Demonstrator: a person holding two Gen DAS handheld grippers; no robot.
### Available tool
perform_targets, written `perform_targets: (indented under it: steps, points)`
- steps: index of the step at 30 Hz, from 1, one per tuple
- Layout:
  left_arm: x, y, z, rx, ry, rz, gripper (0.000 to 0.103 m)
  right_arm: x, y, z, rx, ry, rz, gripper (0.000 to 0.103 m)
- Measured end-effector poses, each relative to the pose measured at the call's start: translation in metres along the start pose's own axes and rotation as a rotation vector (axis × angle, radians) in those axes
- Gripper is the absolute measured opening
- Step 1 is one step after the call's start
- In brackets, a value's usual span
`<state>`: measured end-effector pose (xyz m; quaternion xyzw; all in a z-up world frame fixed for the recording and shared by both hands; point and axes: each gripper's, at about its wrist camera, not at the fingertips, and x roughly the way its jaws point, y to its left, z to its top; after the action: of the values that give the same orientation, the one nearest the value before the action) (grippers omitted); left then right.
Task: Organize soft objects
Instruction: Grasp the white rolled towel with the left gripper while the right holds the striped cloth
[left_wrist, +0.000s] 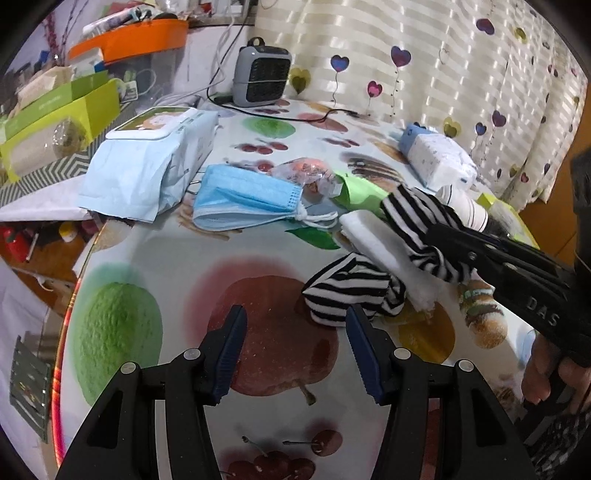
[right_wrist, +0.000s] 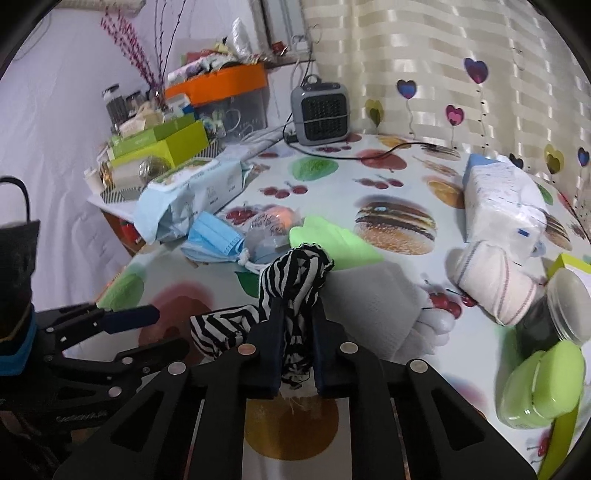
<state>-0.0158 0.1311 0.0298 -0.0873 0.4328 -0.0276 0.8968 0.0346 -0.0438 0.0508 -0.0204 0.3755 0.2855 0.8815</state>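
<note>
Bare table (left_wrist: 177, 258) lower left of left wrist view: free passage. Upper centre blocked: blue mask (left_wrist: 243, 199), wipes pack (left_wrist: 155, 166). Right blocked: striped cloth (left_wrist: 351, 291).

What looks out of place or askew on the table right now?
The striped cloth hangs bunched from the shut right tongs, one end trailing onto the table. A jar lies tipped on its side at the right edge. Nothing spilled.

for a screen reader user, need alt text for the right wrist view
The right gripper is shut on a black-and-white striped cloth above a fruit-print tablecloth. The left gripper stands open at the left, with a blue face mask and a white towel nearby.
</note>
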Motion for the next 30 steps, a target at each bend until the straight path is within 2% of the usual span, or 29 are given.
perform_targets:
  steps: [11,15,19,24,30]
  points:
    - [-0.004,-0.032,0.012,0.035,-0.026,-0.038,0.055,-0.039,-0.019,-0.011,0.029,-0.068,-0.045,0.013]
    - [0.001,-0.052,0.013,0.049,-0.005,-0.109,0.055,-0.051,-0.028,-0.018,0.037,-0.076,-0.066,0.013]
    - [0.014,-0.074,0.008,0.106,0.026,-0.116,0.055,-0.059,-0.036,-0.024,0.053,-0.081,-0.073,0.013]
    - [0.023,-0.063,0.010,0.060,0.046,-0.091,0.055,-0.064,-0.046,-0.030,0.069,-0.079,-0.077,0.013]
    - [0.028,-0.034,0.015,0.022,0.052,0.021,0.055,-0.062,-0.050,-0.034,0.068,-0.069,-0.067,0.013]
